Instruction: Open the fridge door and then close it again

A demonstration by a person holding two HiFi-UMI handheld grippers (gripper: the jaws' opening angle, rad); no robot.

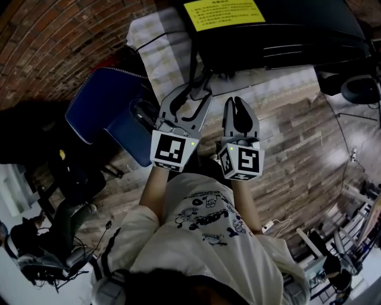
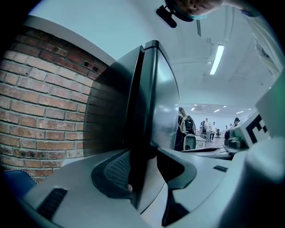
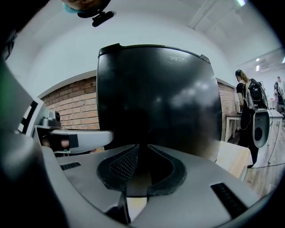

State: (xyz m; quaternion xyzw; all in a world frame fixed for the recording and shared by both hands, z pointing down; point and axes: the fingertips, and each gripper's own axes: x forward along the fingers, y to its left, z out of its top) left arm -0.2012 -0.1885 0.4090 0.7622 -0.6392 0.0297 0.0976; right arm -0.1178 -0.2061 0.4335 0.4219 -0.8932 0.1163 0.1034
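The black fridge (image 1: 286, 36) stands in front of me, a yellow label (image 1: 223, 13) on its top. My left gripper (image 1: 191, 94) is at the fridge's left front corner. In the left gripper view the door's (image 2: 162, 98) edge fills the gap in my left gripper (image 2: 142, 164), whose jaws have closed in on it from either side. My right gripper (image 1: 238, 101) hovers just right of the left one, short of the door front (image 3: 156, 98). Its fingertips nearly meet, and nothing sits in my right gripper (image 3: 142, 147).
A brick wall (image 2: 40, 102) runs left of the fridge. A blue chair (image 1: 110, 113) stands at my left and a dark office chair (image 1: 53, 238) behind it. The floor (image 1: 309, 149) is wood plank. A pale wooden box (image 3: 231, 162) and a person with a backpack (image 3: 247, 102) are to the right.
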